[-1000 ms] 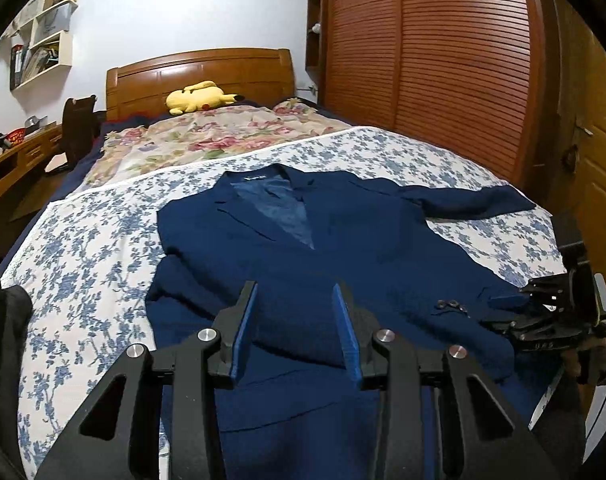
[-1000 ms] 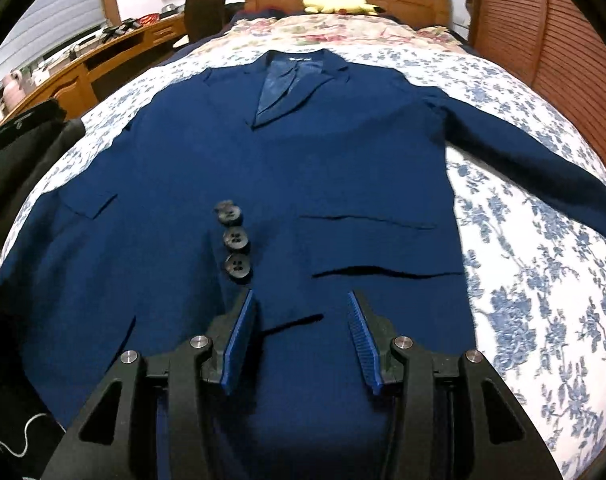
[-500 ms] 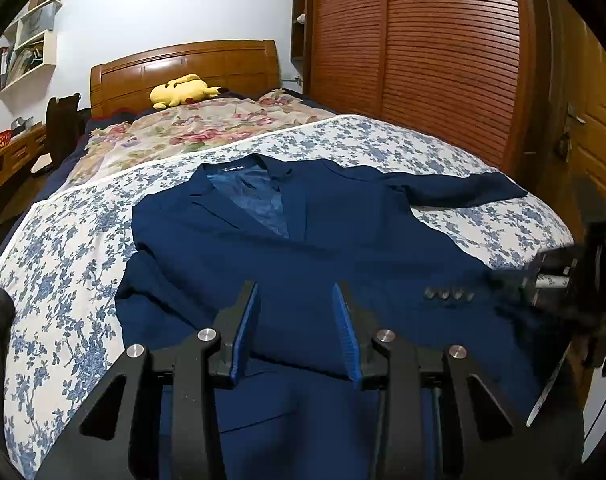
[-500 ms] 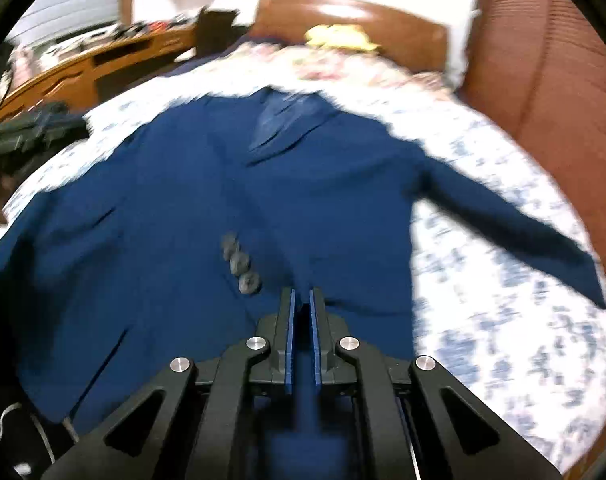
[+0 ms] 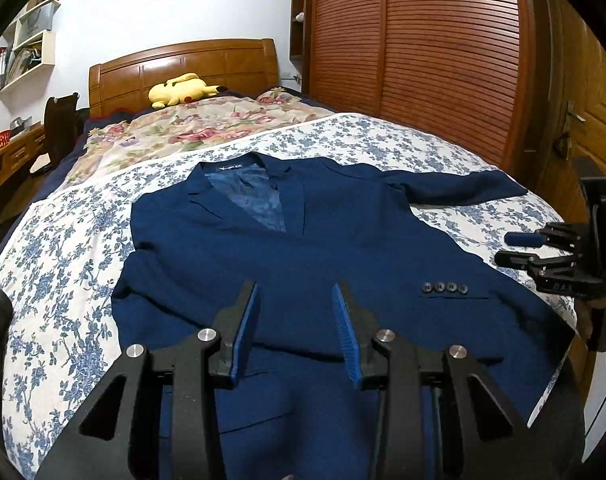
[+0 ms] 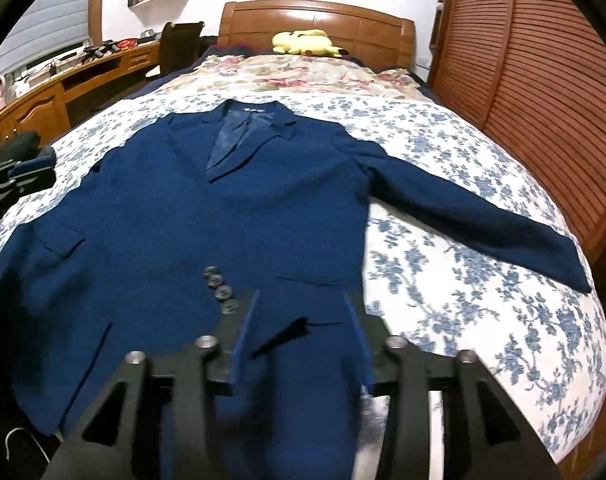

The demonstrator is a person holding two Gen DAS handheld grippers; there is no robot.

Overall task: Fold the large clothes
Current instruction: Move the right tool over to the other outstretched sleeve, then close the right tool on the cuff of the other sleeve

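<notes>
1. Navy jacket [image 6: 231, 216] lies face up and spread flat on the flowered quilt [image 6: 455, 280], filling the centre and lower left of the right wrist view; collar toward the headboard [image 6: 315, 20] at the top of the frame, hem toward the bottom edge.
2. Its long axis runs from bottom to top of the frame, collar to hem; one sleeve [image 6: 475, 224] stretches away to the right, at a slant down toward the right edge; the other side reaches the left edge of the frame; a row of buttons [image 6: 221, 288] sits low and left of centre.
3. Left gripper [image 5: 297, 320] hangs over the lower part of the jacket, jaws partly apart, nothing between the pads, no cloth held.
4. Right gripper [image 6: 299, 332] is over the hem area by a pocket flap; its jaws are opening; cloth lies under them and I see no fabric pinched between them.
5. The step in hand looks like choosing a first grasp before any fold; no fold is made yet, by my reading.
6. To do it well, I would bring the outstretched sleeve in across the chest first; pinch one layer near the cuff, lift low, and lay it without dragging the body; keep the front smooth so the lapels stay flat.
</notes>
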